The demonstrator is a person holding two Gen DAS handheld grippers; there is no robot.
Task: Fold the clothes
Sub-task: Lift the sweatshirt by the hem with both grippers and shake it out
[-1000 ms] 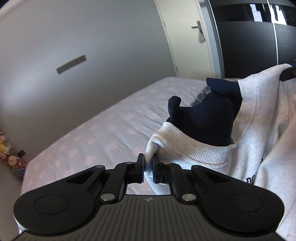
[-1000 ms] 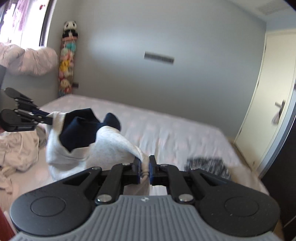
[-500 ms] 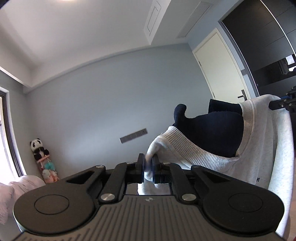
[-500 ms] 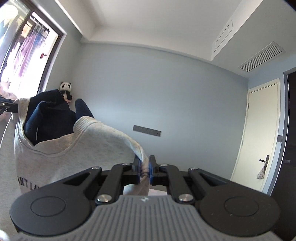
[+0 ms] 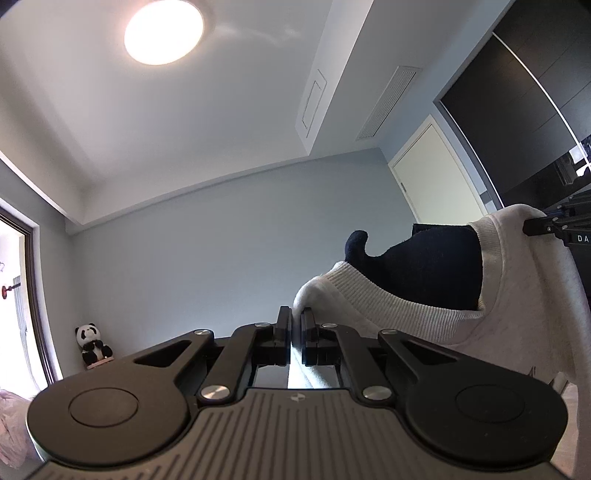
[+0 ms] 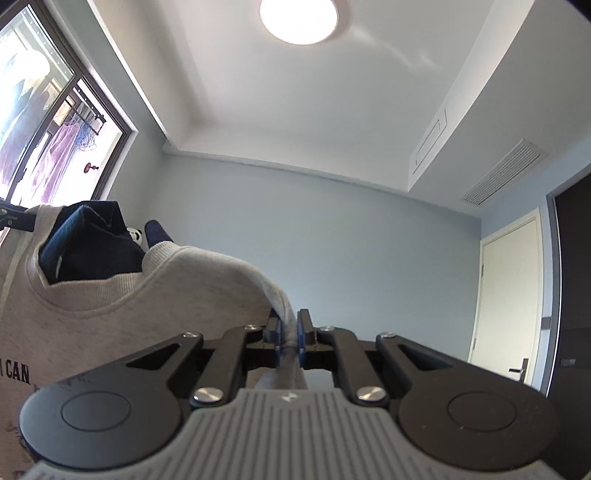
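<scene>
The left gripper (image 5: pixel 296 328) is clamped on one shoulder of the grey sweatshirt (image 5: pixel 417 314), the fabric pinched between its fingers (image 5: pixel 283 334). The right gripper (image 6: pixel 289 338) grips the opposite shoulder the same way. The sweatshirt hangs between both grippers, raised toward the ceiling, with a navy garment (image 6: pixel 92 251) protruding from its ribbed neckline.

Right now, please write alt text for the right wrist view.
The right gripper is shut on the shoulder of a grey sweatshirt with a navy inner collar, held up in the air. Behind it are a ceiling lamp and a window.
</scene>
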